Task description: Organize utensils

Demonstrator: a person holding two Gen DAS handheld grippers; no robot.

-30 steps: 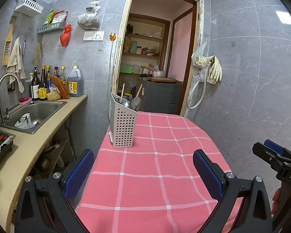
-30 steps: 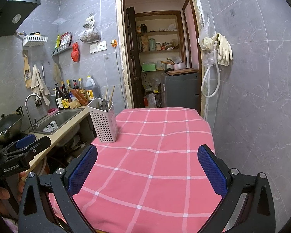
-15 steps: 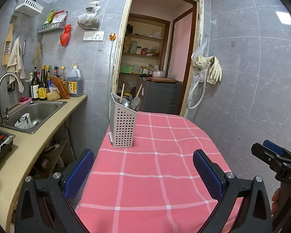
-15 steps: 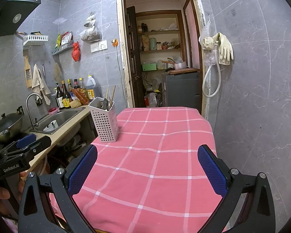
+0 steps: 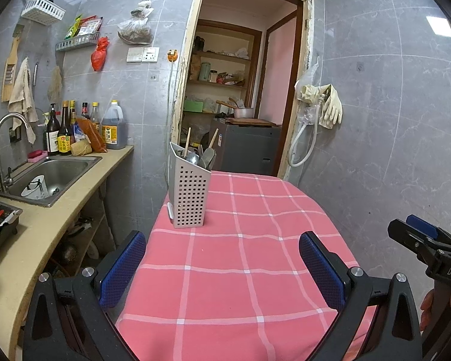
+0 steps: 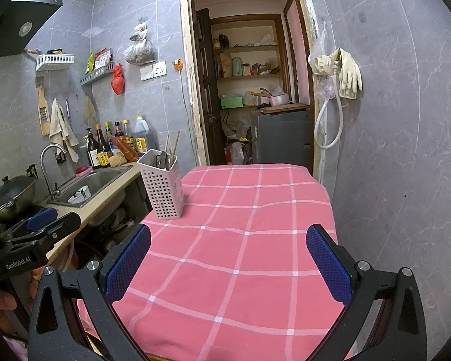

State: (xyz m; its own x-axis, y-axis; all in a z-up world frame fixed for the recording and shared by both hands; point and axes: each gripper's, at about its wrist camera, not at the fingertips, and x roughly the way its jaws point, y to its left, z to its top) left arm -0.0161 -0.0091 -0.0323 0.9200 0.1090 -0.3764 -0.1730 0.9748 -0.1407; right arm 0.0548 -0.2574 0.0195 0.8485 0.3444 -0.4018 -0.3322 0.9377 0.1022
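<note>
A white perforated utensil holder (image 5: pixel 189 195) stands upright at the far left of the pink checked tablecloth (image 5: pixel 240 258); it also shows in the right wrist view (image 6: pixel 162 186). Spoons and wooden chopsticks (image 5: pixel 200 156) stick out of its top. My left gripper (image 5: pixel 222 258) is open and empty above the near part of the table. My right gripper (image 6: pixel 228 258) is open and empty, also over the near part of the table, to the right of the left one. No loose utensils show on the cloth.
A counter with a steel sink (image 5: pixel 51 174) and bottles (image 5: pixel 63 132) runs along the left. A wok (image 6: pixel 12 192) sits on the stove. A doorway (image 5: pixel 240 105) lies behind the table. A tiled wall (image 5: pixel 391 120) with hanging gloves (image 5: pixel 330 108) is close on the right.
</note>
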